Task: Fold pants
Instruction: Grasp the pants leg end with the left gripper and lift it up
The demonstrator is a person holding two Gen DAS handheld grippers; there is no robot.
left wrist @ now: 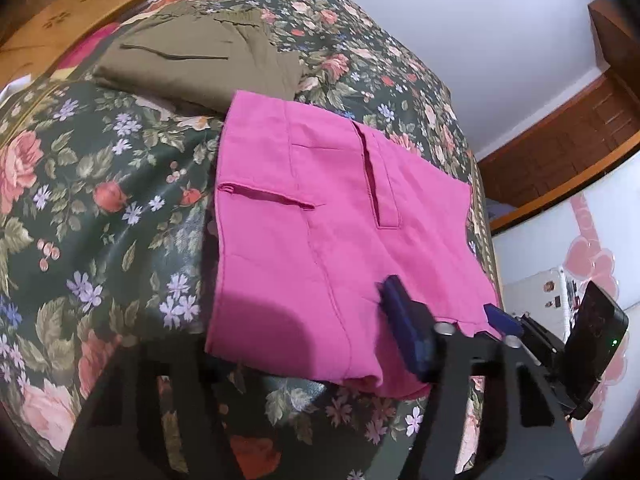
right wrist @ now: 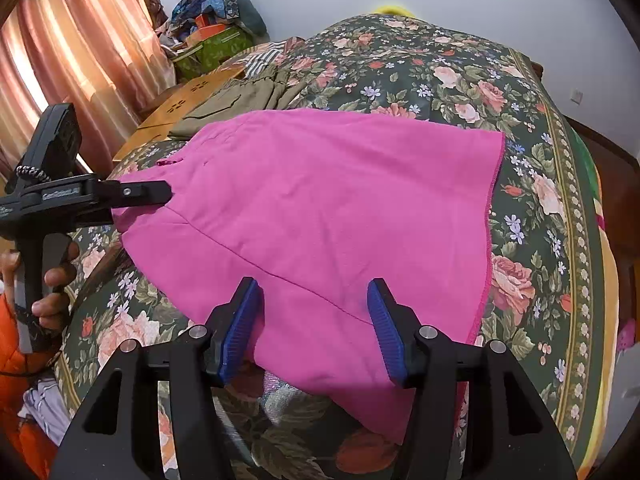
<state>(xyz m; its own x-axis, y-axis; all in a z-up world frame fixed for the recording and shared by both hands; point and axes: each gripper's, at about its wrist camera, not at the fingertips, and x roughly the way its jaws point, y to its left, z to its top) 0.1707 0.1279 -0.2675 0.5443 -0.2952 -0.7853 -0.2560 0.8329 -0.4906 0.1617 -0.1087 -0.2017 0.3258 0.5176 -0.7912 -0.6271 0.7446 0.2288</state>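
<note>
Pink pants (left wrist: 320, 216) lie folded flat on a floral bedspread (left wrist: 100, 200), with a pocket slit and waistband tab showing; they also show in the right wrist view (right wrist: 320, 208). My right gripper (right wrist: 316, 328) is open, its blue pads (right wrist: 240, 332) straddling the near edge of the pants, holding nothing. It also shows in the left wrist view (left wrist: 448, 320), at the pants' lower right corner. My left gripper shows in the right wrist view (right wrist: 160, 192), its black tip at the pants' left edge; its fingers are hidden, so its state is unclear.
Folded olive pants (left wrist: 200, 60) lie beyond the pink pants. A wooden board (right wrist: 180, 108) and a green box (right wrist: 216, 50) with piled clothes sit at the bed's far left by a curtain (right wrist: 80, 52). The bed's edge drops off at the right.
</note>
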